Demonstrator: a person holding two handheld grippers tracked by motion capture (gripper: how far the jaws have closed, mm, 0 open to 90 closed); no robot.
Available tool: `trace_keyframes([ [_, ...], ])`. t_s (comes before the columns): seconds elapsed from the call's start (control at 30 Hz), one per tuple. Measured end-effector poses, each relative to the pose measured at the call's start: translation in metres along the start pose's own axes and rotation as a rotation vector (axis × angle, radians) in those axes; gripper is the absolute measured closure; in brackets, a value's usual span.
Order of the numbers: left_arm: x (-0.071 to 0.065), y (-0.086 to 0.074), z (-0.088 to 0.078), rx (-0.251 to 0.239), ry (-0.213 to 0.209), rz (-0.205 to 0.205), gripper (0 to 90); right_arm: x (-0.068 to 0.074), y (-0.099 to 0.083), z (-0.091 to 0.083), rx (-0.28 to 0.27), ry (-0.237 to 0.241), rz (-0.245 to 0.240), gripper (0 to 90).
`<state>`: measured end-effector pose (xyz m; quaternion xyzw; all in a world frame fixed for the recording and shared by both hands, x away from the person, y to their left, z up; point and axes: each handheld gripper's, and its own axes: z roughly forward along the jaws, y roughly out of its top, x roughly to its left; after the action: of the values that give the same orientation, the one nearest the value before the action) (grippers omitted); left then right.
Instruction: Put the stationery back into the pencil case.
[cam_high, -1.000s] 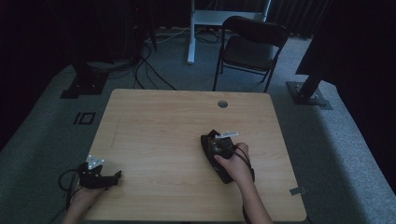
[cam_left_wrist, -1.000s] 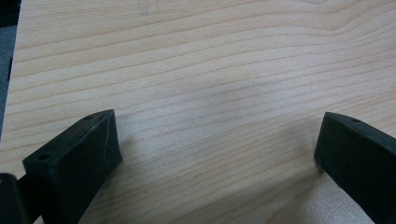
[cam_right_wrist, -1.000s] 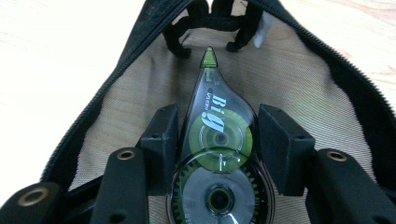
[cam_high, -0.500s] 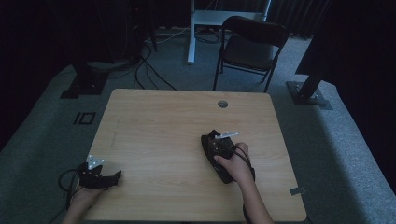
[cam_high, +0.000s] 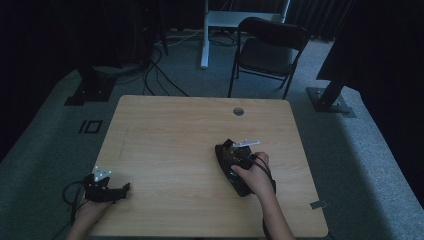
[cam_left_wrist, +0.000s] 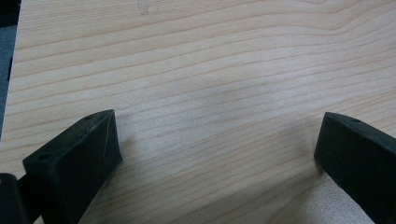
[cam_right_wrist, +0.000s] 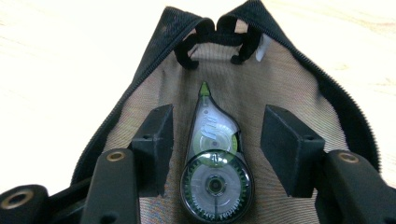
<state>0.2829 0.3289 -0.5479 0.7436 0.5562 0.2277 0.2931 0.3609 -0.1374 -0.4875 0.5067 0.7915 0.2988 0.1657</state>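
A black zip pouch lies open on the wooden table, right of the middle. Inside it rests a clear and green correction tape dispenser. My right gripper reaches into the pouch. Its jaws have just been opening and stand on either side of the dispenser, with a gap on each side. In the high view the right gripper is held by a hand from below. My left gripper is open over bare wood, and in the high view this left gripper sits near the table's front left corner.
A round cable hole sits near the table's far edge. Behind the table stand a dark folding chair and a white desk leg. Stand bases and cables lie on the grey carpet at the left.
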Motion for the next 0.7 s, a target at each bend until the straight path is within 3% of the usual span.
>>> trace_keyframes([
  [0.4,0.0,0.0,0.0,0.0,0.0,0.0,0.4,0.0,0.004,-0.021,-0.065,0.006,-0.014,41.6],
  [0.7,0.0,0.0,0.0,0.0,0.0,0.0,0.4,-0.006,0.001,-0.037,-0.104,0.037,-0.036,40.3],
])
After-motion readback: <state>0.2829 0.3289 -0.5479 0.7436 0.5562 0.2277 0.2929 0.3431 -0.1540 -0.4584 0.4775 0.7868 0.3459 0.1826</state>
